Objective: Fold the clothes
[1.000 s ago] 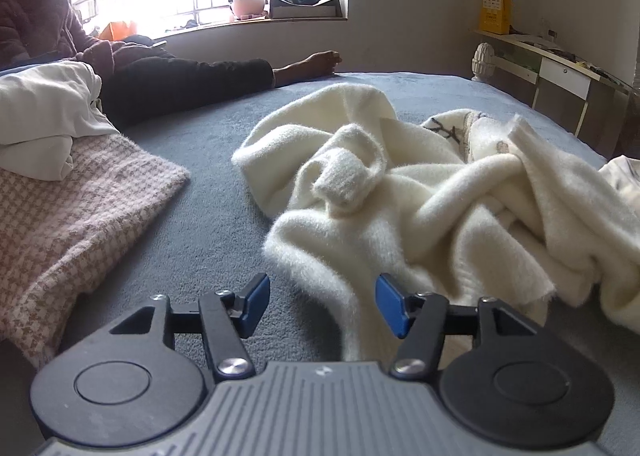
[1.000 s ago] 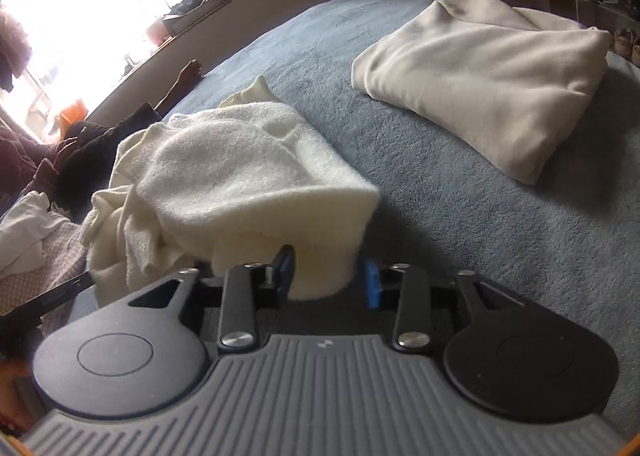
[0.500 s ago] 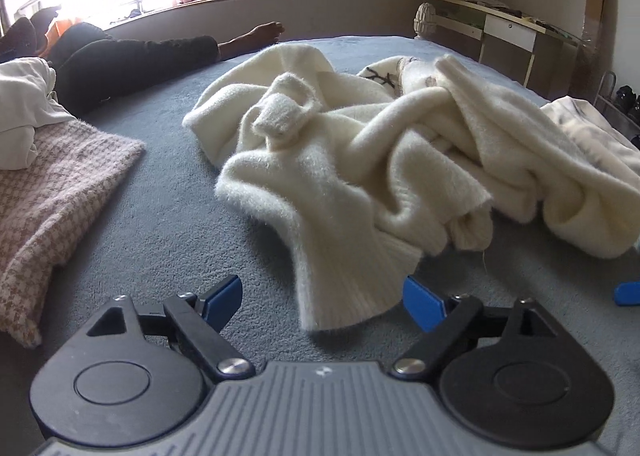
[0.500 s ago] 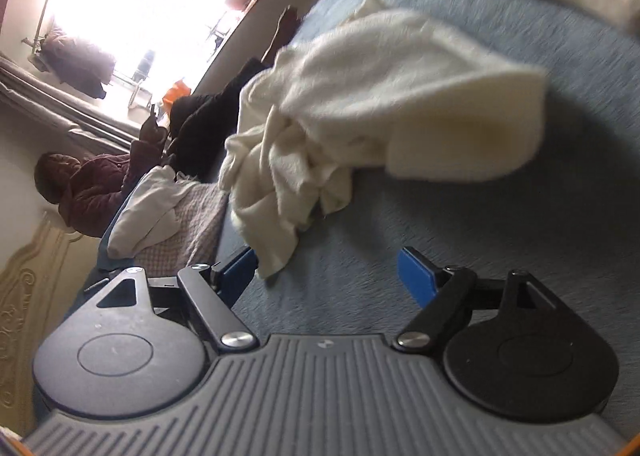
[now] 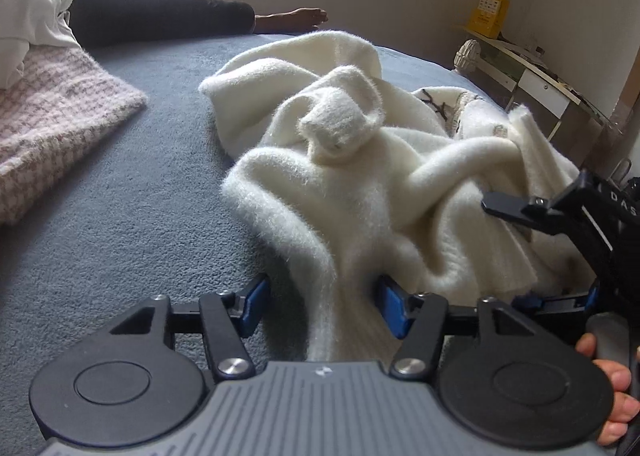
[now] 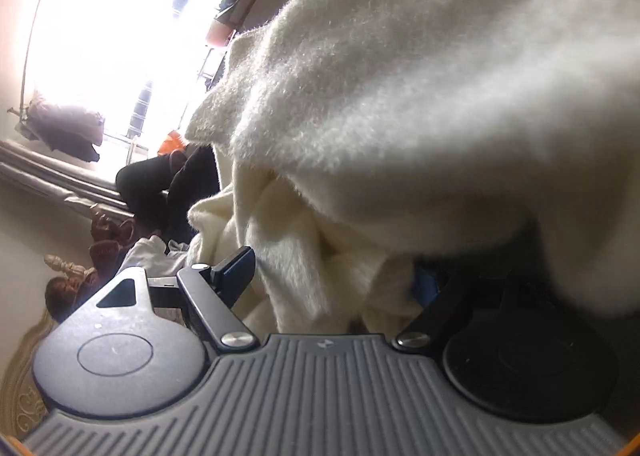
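Lying between open jaws: sweater

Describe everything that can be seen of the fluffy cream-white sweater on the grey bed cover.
The fluffy cream-white sweater looks like soft, long-haired knit. It lies crumpled and unfolded on the grey bed cover, with a rolled cuff on top and a sleeve curving to the right. A ribbed edge lies between the open fingers of the left gripper. The right gripper, also open, has folds between its fingers; more fabric hangs above it.
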The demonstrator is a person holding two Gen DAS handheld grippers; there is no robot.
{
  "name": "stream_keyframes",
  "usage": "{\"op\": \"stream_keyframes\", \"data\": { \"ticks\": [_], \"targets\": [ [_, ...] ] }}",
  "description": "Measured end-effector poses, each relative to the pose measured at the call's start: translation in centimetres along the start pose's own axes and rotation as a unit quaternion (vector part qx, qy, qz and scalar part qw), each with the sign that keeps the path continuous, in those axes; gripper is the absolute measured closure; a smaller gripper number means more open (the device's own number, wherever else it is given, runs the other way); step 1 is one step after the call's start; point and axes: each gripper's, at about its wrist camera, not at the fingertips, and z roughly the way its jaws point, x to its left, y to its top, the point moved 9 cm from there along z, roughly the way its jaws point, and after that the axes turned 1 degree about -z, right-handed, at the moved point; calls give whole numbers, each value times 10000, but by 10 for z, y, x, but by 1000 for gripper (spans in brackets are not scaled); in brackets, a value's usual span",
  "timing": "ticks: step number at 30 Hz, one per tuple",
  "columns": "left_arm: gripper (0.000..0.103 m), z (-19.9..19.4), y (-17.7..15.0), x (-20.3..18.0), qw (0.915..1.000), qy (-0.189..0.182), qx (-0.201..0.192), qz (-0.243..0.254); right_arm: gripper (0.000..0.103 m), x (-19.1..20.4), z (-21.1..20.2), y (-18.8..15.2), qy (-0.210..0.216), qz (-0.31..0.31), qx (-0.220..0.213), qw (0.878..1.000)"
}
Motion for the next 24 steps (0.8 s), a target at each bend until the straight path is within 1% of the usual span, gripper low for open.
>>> {"op": "stream_keyframes", "data": {
  "ticks": [1,2,3,4,5,6,7,8,10,11,15,18,21,24],
  "targets": [
    [52,2,1,-2,10000,-49,1,0,21,4,8,2,20,-23,1,10000],
    [57,4,2,-3,10000,-98,1,-1,21,7,16,4,40,-47,2,10000],
    [66,6,3,-5,9999,-147,2,-1,21,11,24,5,60,-70,3,10000],
    [71,8,4,-7,9998,-196,3,-2,23,14,30,6,62,-103,43,9999],
    [79,10,5,-8,9997,-245,4,-2,32,17,35,6,47,-146,122,9998],
    [83,13,6,-10,9996,-293,4,-2,41,21,40,5,32,-190,201,9996],
    [84,15,7,-12,9994,-342,5,-3,53,24,42,4,32,-201,277,9994],
    [84,17,8,-13,9992,-391,6,-3,58,26,42,4,41,-214,319,9993],
    [85,19,9,-18,9986,-520,15,16,66,33,36,1,69,-343,406,9986],
    [85,12,8,-23,9976,-687,48,98,69,36,33,-1,95,-406,469,9980],
    [85,-17,-1,-40,9905,-1281,192,469,73,47,15,-12,210,-631,774,9948],
    [85,-41,-13,-51,9823,-1700,362,697,75,52,-5,-24,286,-726,1071,9912],
    [85,-66,-26,-62,9712,-2126,583,901,76,52,-31,-46,318,-824,1450,9855],
    [85,-88,-47,-79,9566,-2422,832,1392,77,50,-58,-76,247,-1052,1869,9764]
  ]
}}
